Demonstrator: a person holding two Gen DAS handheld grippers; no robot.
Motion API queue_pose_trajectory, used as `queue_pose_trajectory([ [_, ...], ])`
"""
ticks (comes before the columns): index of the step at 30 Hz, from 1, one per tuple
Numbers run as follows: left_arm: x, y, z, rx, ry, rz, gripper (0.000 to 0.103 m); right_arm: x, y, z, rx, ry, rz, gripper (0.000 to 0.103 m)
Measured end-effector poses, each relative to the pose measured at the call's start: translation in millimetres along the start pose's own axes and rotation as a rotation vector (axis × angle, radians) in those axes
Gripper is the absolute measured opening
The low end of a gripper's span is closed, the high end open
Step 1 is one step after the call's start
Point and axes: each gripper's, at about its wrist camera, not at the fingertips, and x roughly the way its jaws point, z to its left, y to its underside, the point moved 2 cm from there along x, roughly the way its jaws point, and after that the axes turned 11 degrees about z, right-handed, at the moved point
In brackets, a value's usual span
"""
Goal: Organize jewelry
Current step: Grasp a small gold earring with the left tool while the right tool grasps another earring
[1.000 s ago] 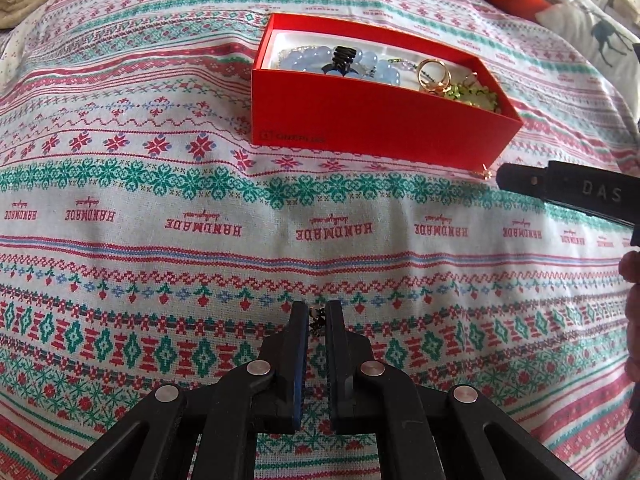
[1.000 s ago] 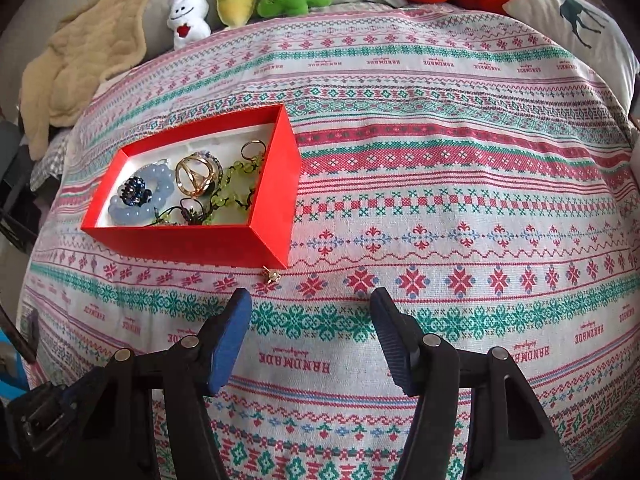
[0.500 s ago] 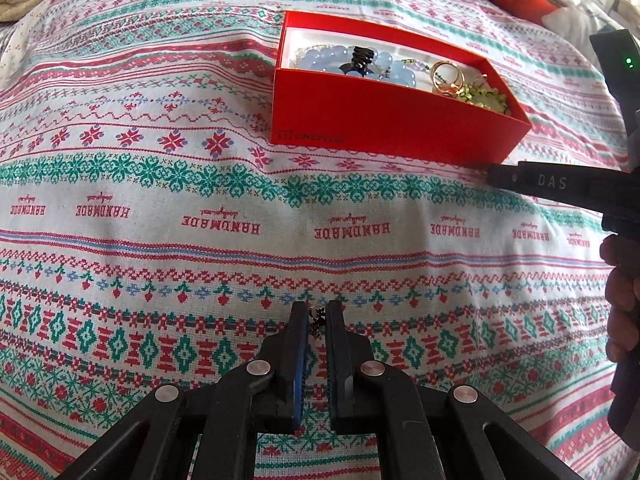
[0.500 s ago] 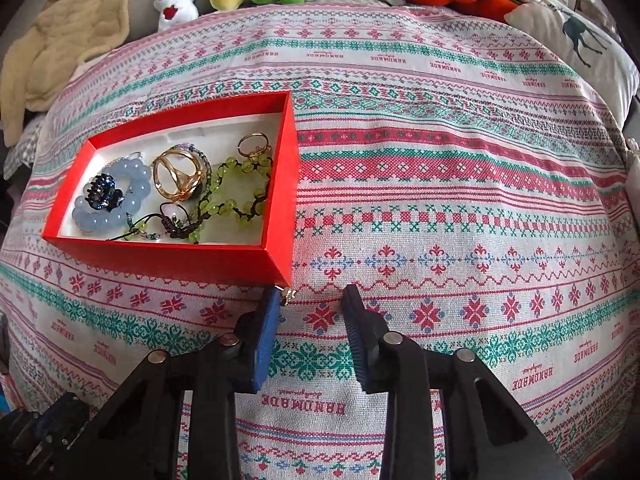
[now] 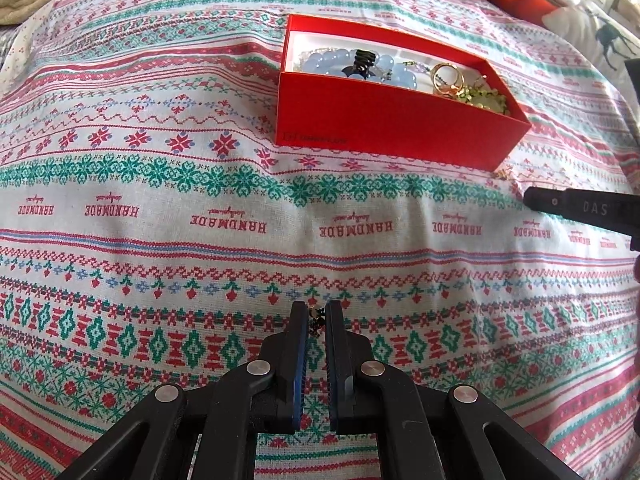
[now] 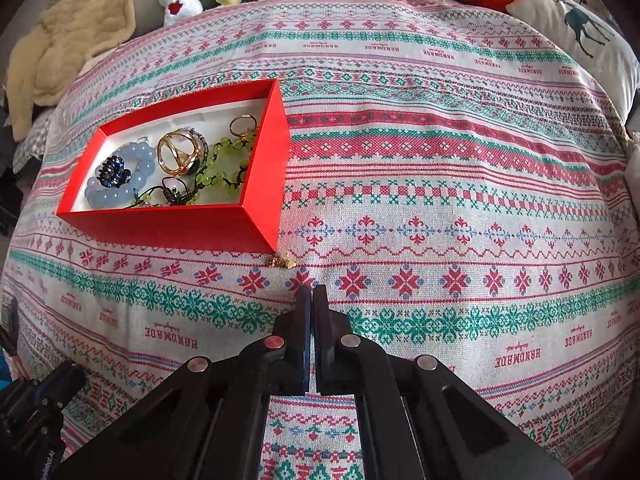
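While the left gripper [image 5: 317, 316] pinches a small dark trinket [image 5: 317, 320] low over the patterned cloth [image 5: 160, 240], the right gripper [image 6: 311, 294] has just been closing and now stands shut with nothing between its jaws, its tips just short of the tiny gold piece [image 6: 282, 261]. That piece lies on the cloth at the near corner of the red box [image 6: 256, 184], glinting, knobbly, very small. To grab it cleanly, I'd reopen, ease forward and straddle it before closing, clear of the box wall.
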Motion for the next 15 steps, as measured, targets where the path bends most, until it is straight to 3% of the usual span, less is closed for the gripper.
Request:
queue_pose_trajectory([
  [15,-2.7,-2.7,-5.1,-0.011,0.005,-0.006,0.003,-27.1,14.4,-29.6,0.04,-0.098,-0.002,0.0],
])
